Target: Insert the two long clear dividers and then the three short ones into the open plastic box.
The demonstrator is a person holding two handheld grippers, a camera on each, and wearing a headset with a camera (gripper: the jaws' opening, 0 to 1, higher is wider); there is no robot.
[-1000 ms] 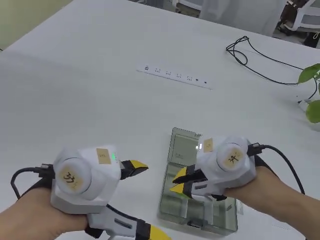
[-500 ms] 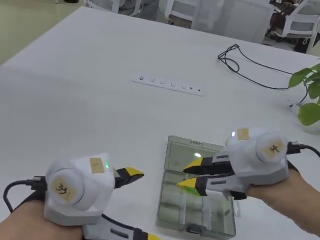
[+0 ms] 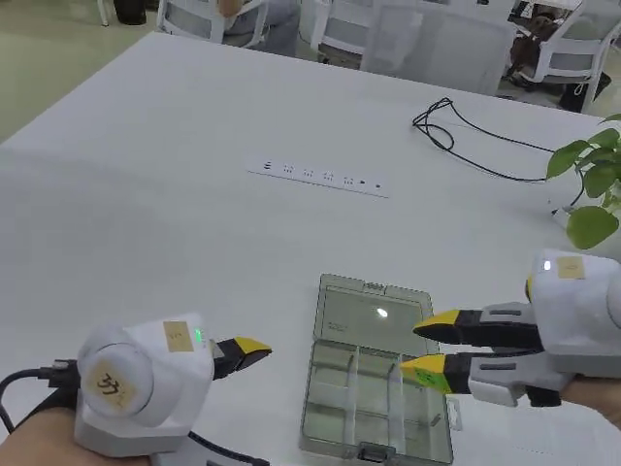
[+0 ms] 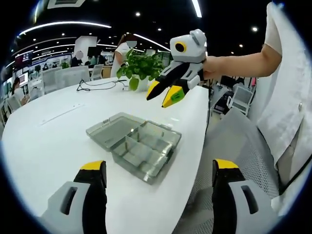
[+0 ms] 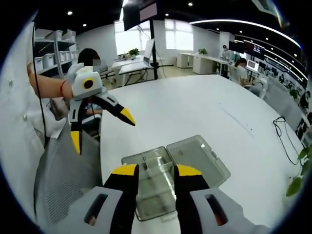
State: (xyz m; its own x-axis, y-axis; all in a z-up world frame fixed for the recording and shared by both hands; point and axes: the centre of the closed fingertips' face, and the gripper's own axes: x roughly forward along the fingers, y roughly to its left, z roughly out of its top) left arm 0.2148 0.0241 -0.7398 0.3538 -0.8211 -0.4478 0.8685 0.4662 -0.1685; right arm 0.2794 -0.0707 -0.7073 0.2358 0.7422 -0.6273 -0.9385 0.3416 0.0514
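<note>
Left hand-held gripper (image 4: 158,165) is spread wide and empty. Right hand-held gripper (image 3: 430,345) has its jaws slightly apart, pinching nothing. The open box (image 3: 349,316) lies between them on the white bench (image 3: 146,194), just below the right tips. Ahead lie a power strip (image 3: 320,178) and a cable (image 3: 466,126), with a plant (image 3: 587,184) to the right. The box's clear partitions are hard to make out.

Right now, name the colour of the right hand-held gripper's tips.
Yellow; the right hand-held gripper shows best in the left gripper view.
</note>
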